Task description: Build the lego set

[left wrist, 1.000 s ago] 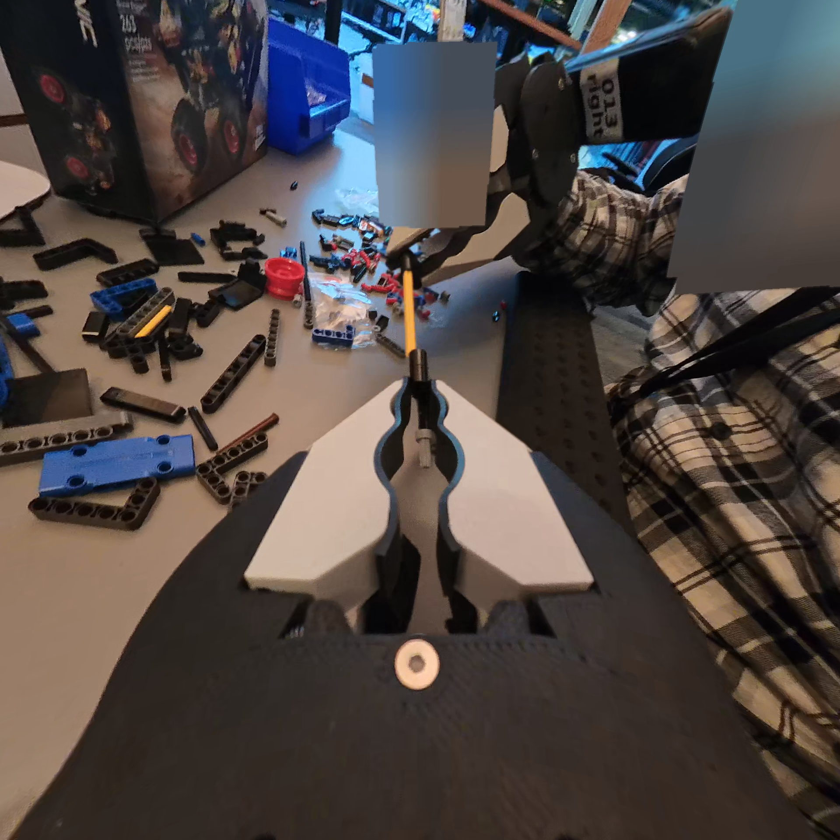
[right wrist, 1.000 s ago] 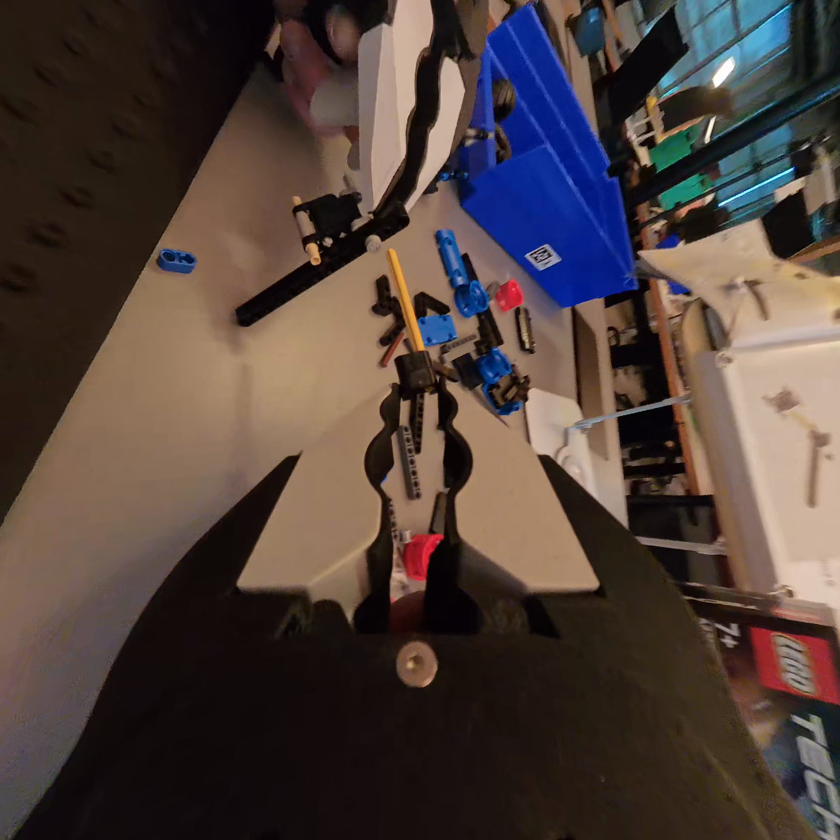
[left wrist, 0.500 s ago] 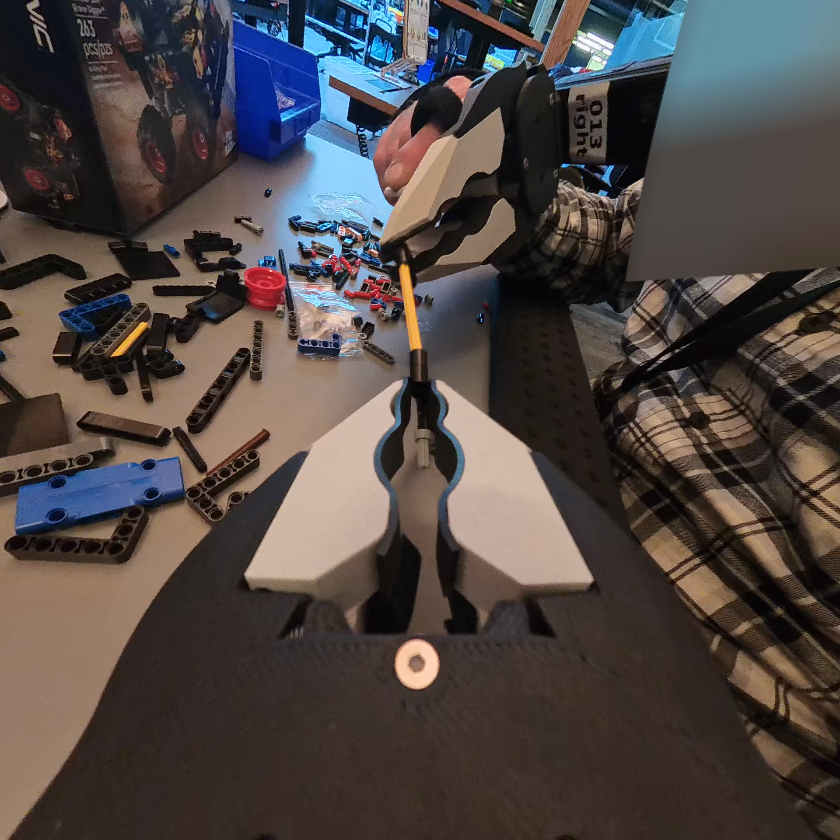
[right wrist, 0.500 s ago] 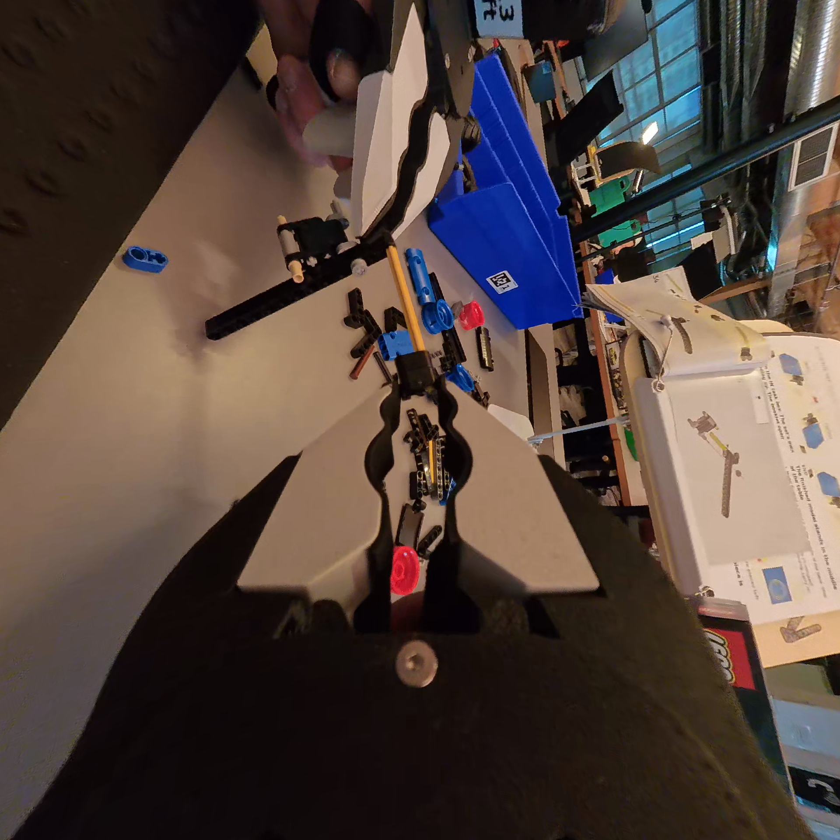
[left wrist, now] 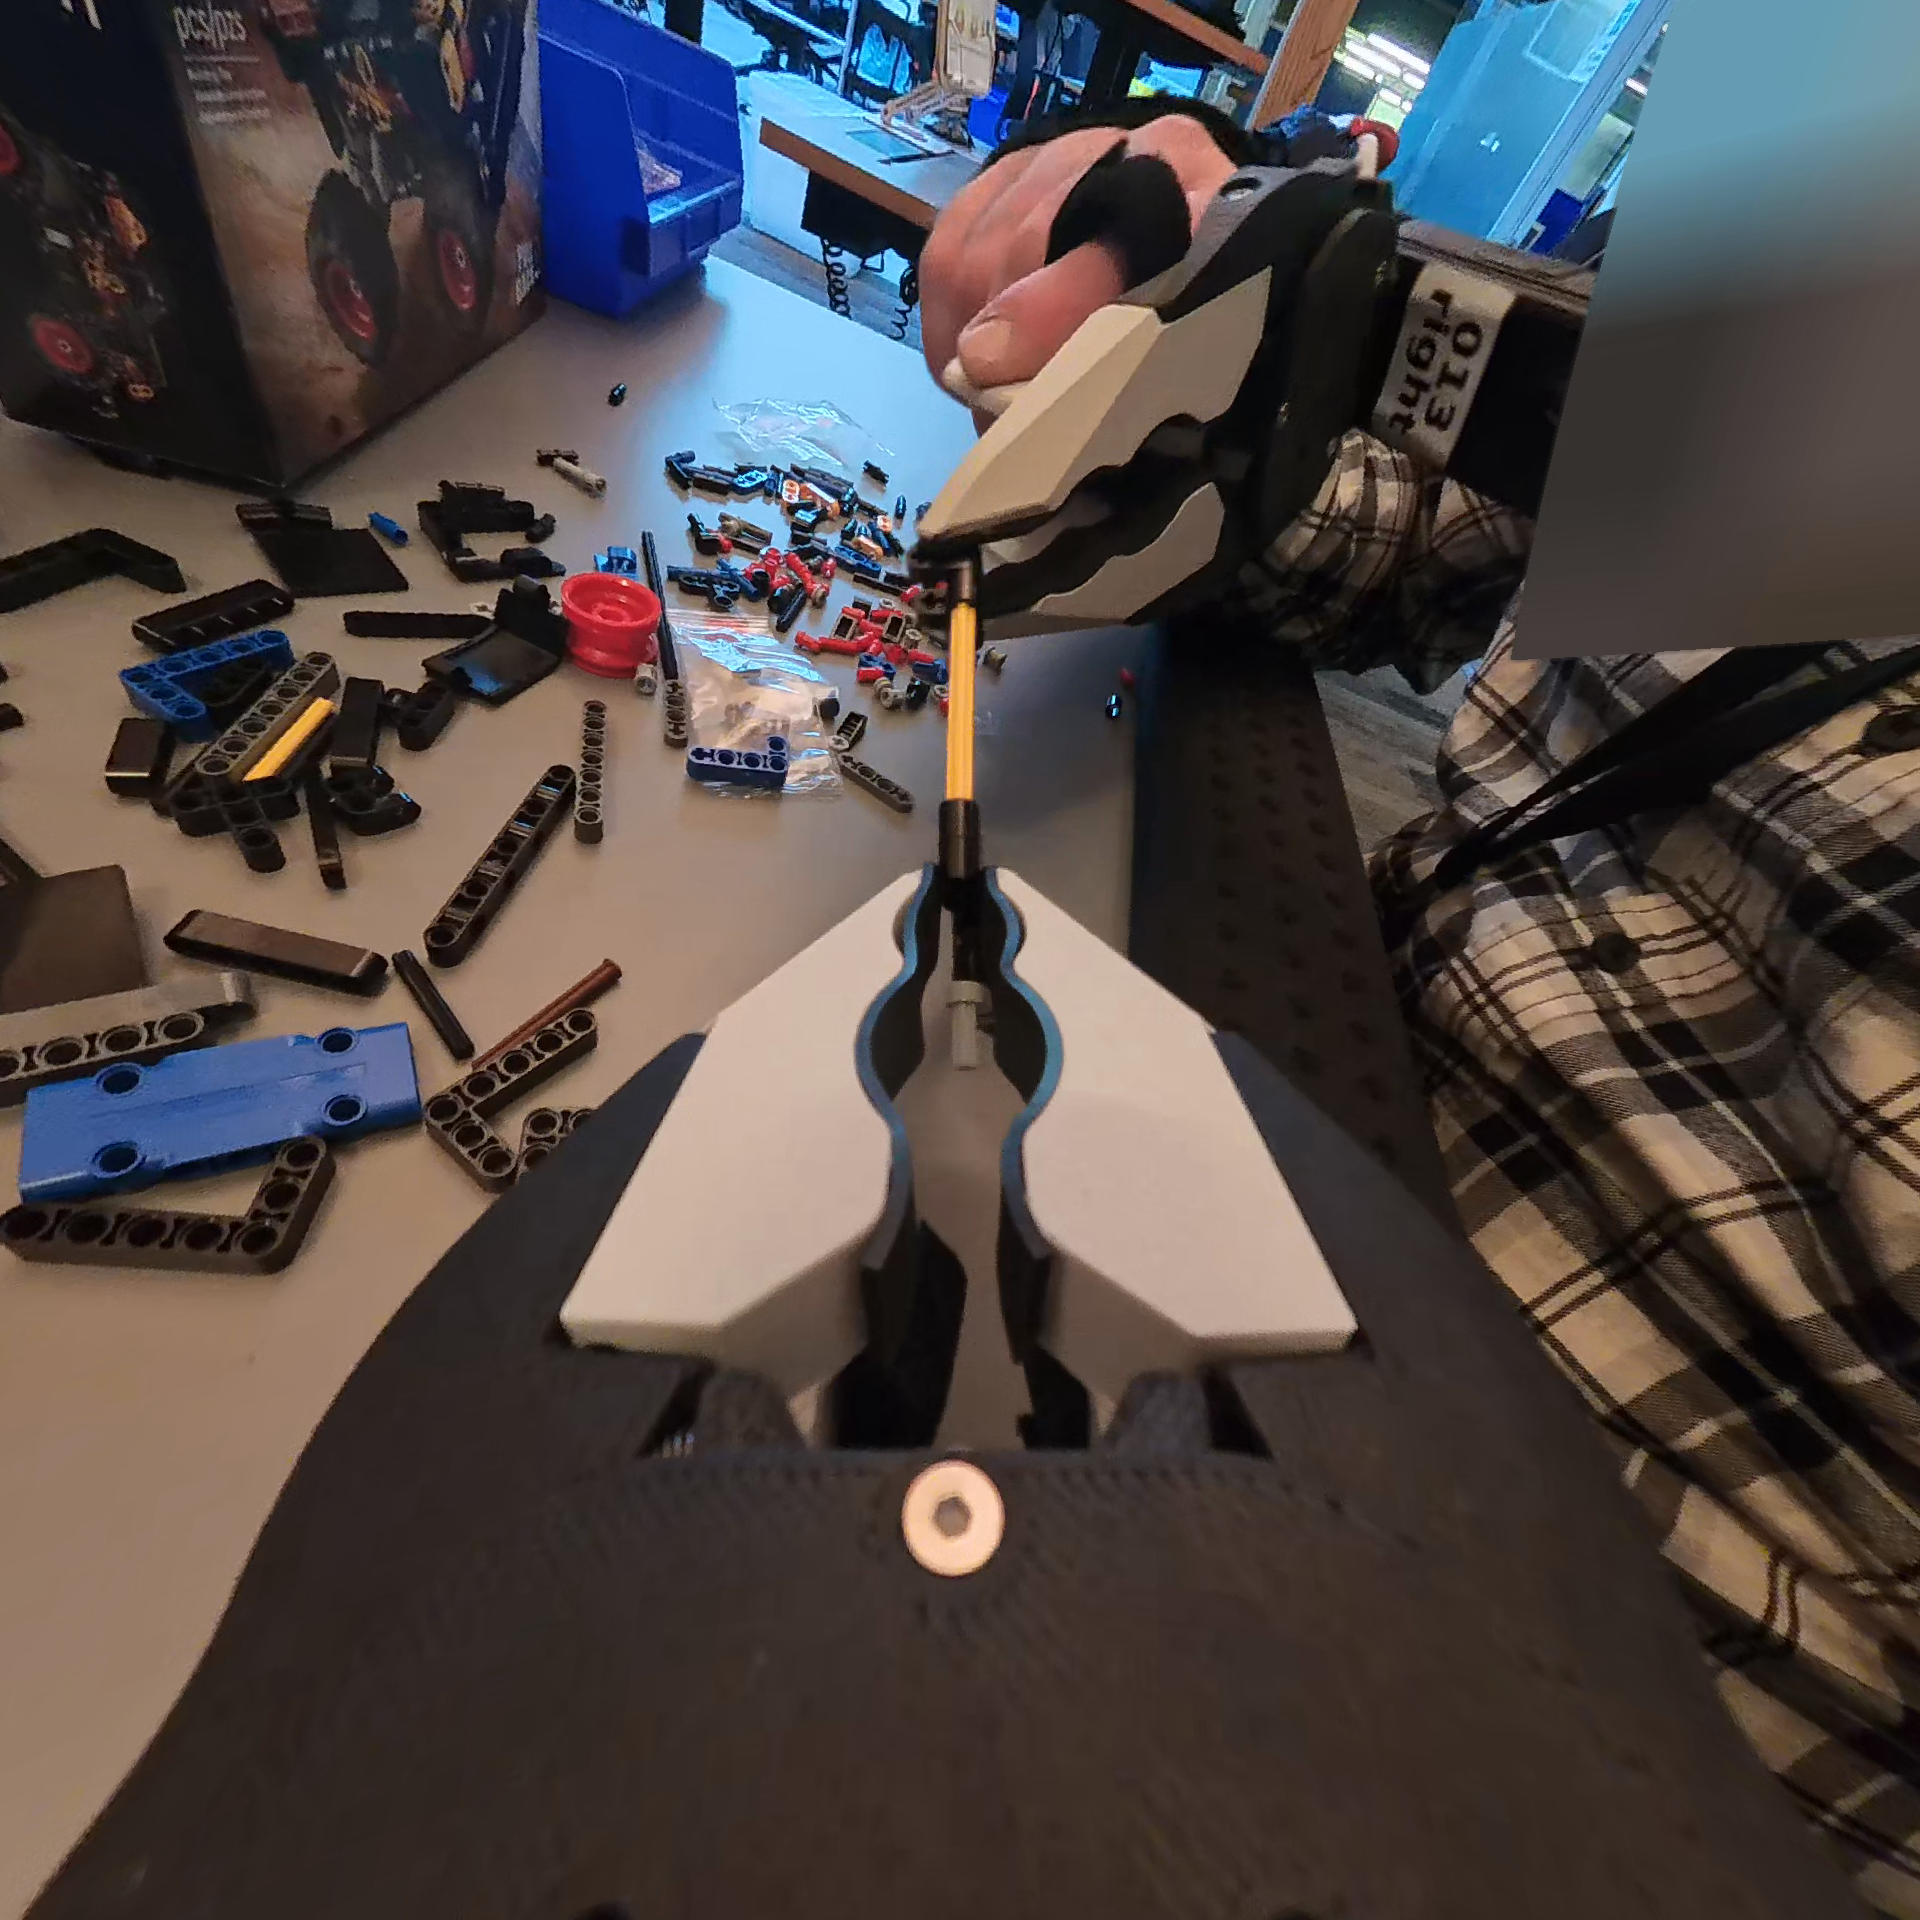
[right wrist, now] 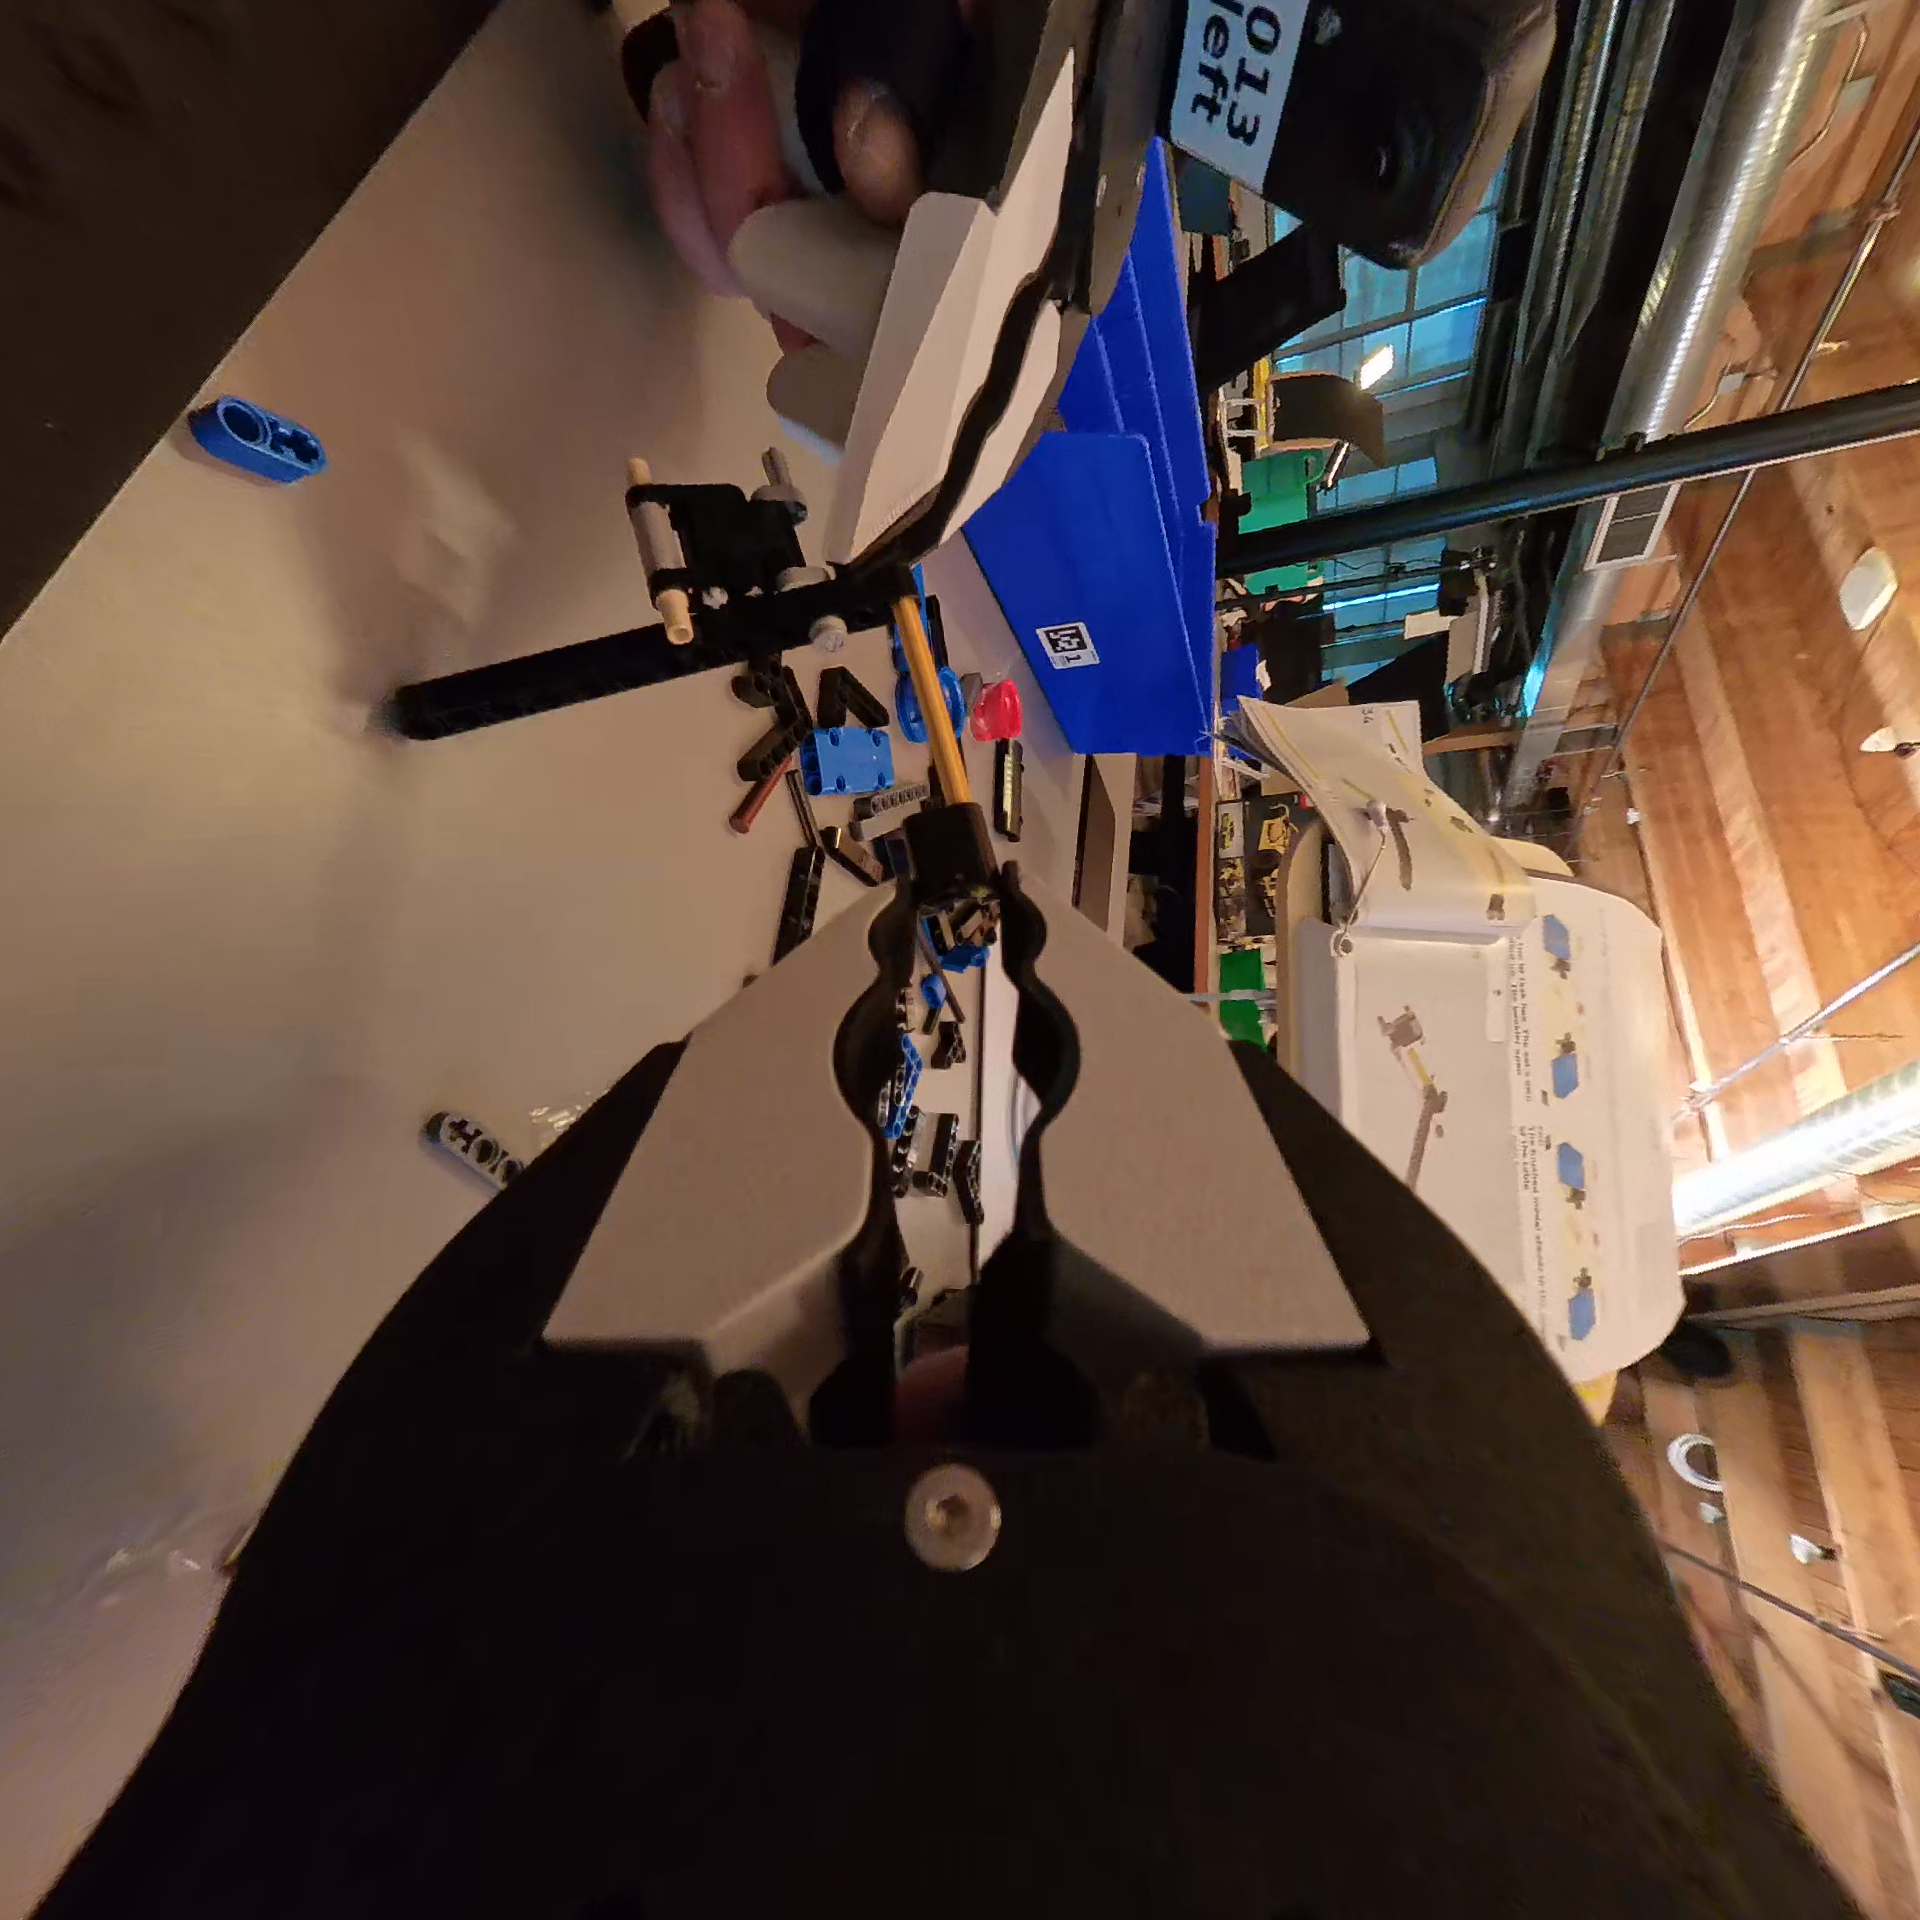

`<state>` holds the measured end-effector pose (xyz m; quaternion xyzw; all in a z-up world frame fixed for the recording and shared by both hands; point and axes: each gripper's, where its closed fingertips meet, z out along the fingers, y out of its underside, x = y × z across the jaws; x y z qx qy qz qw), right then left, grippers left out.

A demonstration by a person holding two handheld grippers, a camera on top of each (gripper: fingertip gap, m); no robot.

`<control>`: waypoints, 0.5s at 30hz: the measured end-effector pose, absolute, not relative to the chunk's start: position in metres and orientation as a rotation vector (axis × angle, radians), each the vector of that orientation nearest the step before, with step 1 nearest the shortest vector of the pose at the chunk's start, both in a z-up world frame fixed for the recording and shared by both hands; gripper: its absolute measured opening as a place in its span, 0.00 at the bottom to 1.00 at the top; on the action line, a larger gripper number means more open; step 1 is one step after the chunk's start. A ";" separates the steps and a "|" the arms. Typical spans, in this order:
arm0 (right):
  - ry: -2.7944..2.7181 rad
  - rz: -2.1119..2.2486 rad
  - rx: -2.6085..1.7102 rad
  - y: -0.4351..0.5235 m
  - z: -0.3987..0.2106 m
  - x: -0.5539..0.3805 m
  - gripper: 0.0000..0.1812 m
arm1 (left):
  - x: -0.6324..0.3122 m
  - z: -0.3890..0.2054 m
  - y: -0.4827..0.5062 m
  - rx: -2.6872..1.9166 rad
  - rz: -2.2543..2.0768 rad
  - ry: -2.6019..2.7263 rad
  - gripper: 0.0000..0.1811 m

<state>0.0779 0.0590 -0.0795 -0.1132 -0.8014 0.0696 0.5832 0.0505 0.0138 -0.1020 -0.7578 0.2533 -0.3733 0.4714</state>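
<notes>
In the left wrist view, the left gripper (left wrist: 958,883) is pinching the black end of a yellow axle (left wrist: 960,707) between its fingertips, held above the grey table (left wrist: 727,914) near its right edge. The right gripper (left wrist: 940,551) is clamping the axle's far end. Loose lego pieces (left wrist: 790,582) are lying scattered toward the table's far side, with a red wheel hub (left wrist: 610,621) among them and a blue panel (left wrist: 213,1107) near the left edge. The set's box (left wrist: 260,208) is standing at the far left corner.

In the right wrist view, the right gripper (right wrist: 954,888) is squeezing a black connector (right wrist: 945,844) on the axle (right wrist: 930,707). The left gripper (right wrist: 883,566) is gripping the other end, where a long black beam assembly (right wrist: 623,655) is hanging. A blue bin (right wrist: 1122,582) is sitting beyond.
</notes>
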 end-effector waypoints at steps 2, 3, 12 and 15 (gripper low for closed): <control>-1.859 0.142 -0.241 0.059 -0.079 0.078 0.08 | 0.050 -0.102 0.014 -1.854 -0.914 0.622 0.03; -1.856 0.136 -0.236 0.059 -0.079 0.077 0.08 | 0.051 -0.103 0.013 -1.861 -0.920 0.629 0.03; -1.864 0.117 -0.222 0.060 -0.081 0.074 0.08 | 0.053 -0.107 0.014 -1.869 -0.903 0.647 0.02; -1.891 0.088 -0.216 0.060 -0.080 0.075 0.08 | 0.054 -0.108 0.015 -1.877 -0.889 0.649 0.02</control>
